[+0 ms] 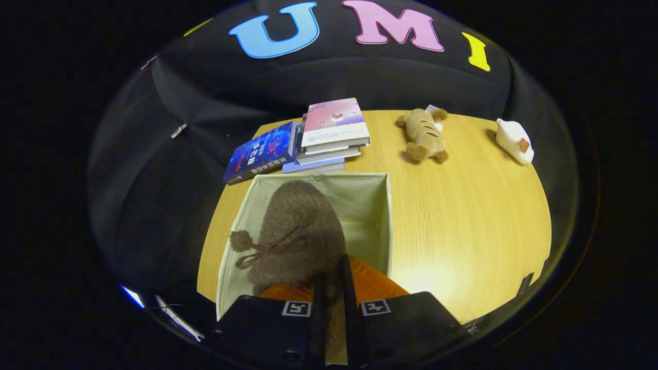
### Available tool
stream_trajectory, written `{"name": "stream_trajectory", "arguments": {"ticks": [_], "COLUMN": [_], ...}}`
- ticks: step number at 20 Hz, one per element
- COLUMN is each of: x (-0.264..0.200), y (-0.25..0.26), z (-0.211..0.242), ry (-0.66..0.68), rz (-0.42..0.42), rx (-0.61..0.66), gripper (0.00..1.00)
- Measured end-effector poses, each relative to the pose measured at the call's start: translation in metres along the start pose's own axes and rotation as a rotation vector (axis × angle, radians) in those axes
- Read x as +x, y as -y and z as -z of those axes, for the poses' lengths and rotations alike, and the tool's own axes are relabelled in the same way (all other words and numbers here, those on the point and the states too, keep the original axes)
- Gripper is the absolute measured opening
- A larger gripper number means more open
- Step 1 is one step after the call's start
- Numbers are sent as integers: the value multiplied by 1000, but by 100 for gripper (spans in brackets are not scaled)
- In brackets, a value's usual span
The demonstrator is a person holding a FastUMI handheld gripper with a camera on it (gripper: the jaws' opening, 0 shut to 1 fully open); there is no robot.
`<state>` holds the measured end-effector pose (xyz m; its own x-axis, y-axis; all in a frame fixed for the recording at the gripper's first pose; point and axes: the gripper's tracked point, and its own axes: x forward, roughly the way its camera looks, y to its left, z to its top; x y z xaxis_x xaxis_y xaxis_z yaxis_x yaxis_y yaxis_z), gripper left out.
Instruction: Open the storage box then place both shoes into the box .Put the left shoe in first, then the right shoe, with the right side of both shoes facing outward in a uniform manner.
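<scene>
A fuzzy brown shoe [300,231] with a pompom lace [240,241] hangs toe-forward over the open cream fabric storage box [378,205]. My gripper [334,288] is shut on the shoe's heel edge, both fingers pressing a thin strip of its fuzzy collar between them. The shoe hides most of the box's inside, so I cannot tell whether another shoe lies under it. The box stands on the wooden table [462,231], just ahead of and below the fingers, with its top open and its far and right walls showing.
Beyond the box lies a stack of books [331,133] with a blue book [262,151] beside it. A plush toy [424,134] and a small white object [514,140] rest farther right on the table. Bare wood lies right of the box.
</scene>
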<state>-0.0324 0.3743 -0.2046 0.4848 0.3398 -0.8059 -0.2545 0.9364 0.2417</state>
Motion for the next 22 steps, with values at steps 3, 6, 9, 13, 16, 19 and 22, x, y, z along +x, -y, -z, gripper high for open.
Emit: {"name": "stream_trajectory", "arguments": {"ticks": [3, 6, 9, 13, 16, 19, 22], "x": [-7, -29, -58, -105, -144, -176, -200], "y": [-6, -4, 11, 47, 77, 117, 163], "z": [2, -4, -17, -49, -76, -105, -125], "ry": [7, 40, 125, 285, 398, 508, 586], "rz": [-46, -89, -108, -106, -118, -109, -74], "rx": [0, -35, -59, -114, -128, -148, -175], "gripper": [52, 89, 99, 99, 99, 99, 99]}}
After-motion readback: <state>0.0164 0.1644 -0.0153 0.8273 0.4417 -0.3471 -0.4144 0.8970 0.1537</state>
